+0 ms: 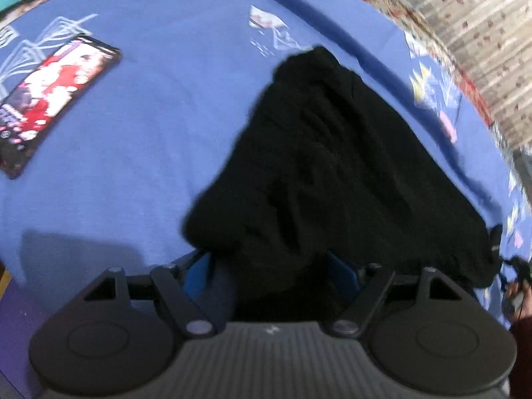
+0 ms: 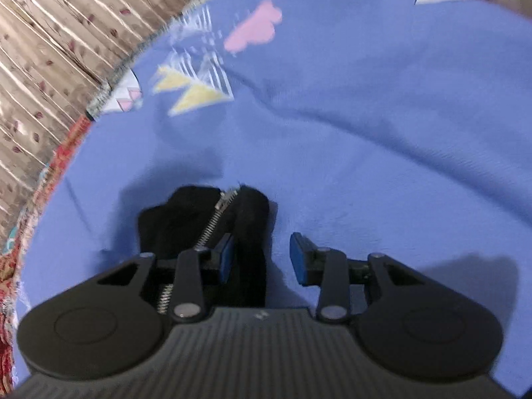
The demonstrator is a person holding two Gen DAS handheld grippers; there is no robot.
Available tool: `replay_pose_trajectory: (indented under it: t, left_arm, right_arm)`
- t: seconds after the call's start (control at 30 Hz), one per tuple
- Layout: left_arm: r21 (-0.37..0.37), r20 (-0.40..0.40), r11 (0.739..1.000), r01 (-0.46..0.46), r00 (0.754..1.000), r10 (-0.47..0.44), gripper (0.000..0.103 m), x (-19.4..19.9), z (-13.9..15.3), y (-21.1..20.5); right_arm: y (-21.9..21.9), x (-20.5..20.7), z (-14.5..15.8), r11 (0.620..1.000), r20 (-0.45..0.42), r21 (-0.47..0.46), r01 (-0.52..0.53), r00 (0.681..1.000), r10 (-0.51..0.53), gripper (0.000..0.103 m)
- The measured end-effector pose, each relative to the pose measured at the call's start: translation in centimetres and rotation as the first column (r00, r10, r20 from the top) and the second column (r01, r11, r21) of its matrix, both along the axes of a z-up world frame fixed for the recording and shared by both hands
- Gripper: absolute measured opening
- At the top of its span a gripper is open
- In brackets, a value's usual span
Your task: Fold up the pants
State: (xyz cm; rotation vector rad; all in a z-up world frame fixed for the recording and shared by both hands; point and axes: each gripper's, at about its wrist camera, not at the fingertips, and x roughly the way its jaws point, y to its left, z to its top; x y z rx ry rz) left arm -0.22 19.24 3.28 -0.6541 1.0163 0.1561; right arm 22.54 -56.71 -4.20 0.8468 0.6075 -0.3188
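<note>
The black pants [image 1: 332, 173] lie bunched on a blue bedsheet [image 1: 149, 126], stretching from the middle of the left wrist view to the lower right. My left gripper [image 1: 269, 266] is open with pants cloth lying between its blue pads [image 1: 339, 266]. In the right wrist view a pants end with a metal zipper [image 2: 216, 219] lies on the sheet [image 2: 365, 133]. My right gripper [image 2: 262, 259] is open; black cloth [image 2: 249, 232] sits between its pads, next to the left pad [image 2: 224, 256].
A phone [image 1: 50, 106] with a lit screen lies on the sheet at the left. A patterned curtain [image 2: 50, 50] hangs past the bed's edge. The other gripper and hand [image 1: 517, 286] show at the right edge.
</note>
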Motion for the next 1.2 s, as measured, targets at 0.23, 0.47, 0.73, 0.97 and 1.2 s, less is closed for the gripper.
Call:
replay_pose_trajectory:
  t: [0.23,0.47,0.73,0.97,1.2]
  left_arm:
    - [0.046,-0.023,0.998,0.038,0.999,-0.037,0.075,1.4,-1.0,-2.1]
    - [-0.007,-0.002,1.0,0.027,1.0,-0.027,0.075,-0.3,-0.5,-1.5]
    - [-0.072,0.027,0.997,-0.001,1.0,0.003,0.077,-3.5,-0.1,0.0]
    - [-0.091,0.039,0.996,0.024,0.999,-0.021,0.078,-4.4,0.0,-0.5]
    - [-0.122,0.036,0.993,0.004,0.999,0.001,0.071,-4.3,-0.7,-1.0]
  right_arm:
    - [1.5,-4.3,4.6,0.946,0.111,-0.292,0.139,0.988,-0.11,0.006]
    - [0.1,-8.2,5.1,0.933,-0.078,-0.347,0.093,0.989,-0.127,0.043]
    - [-4.8,-22.7,6.3,0.978,0.108,-0.177,0.115,0.989,-0.097,0.043]
    - [-4.4,-33.9,2.9,0.995,0.141,-0.077,0.069,0.988,-0.058,0.047]
    - [-3.1,-34.1,-0.6,0.995,0.107,0.086,0.055,0.992,-0.064,0.045]
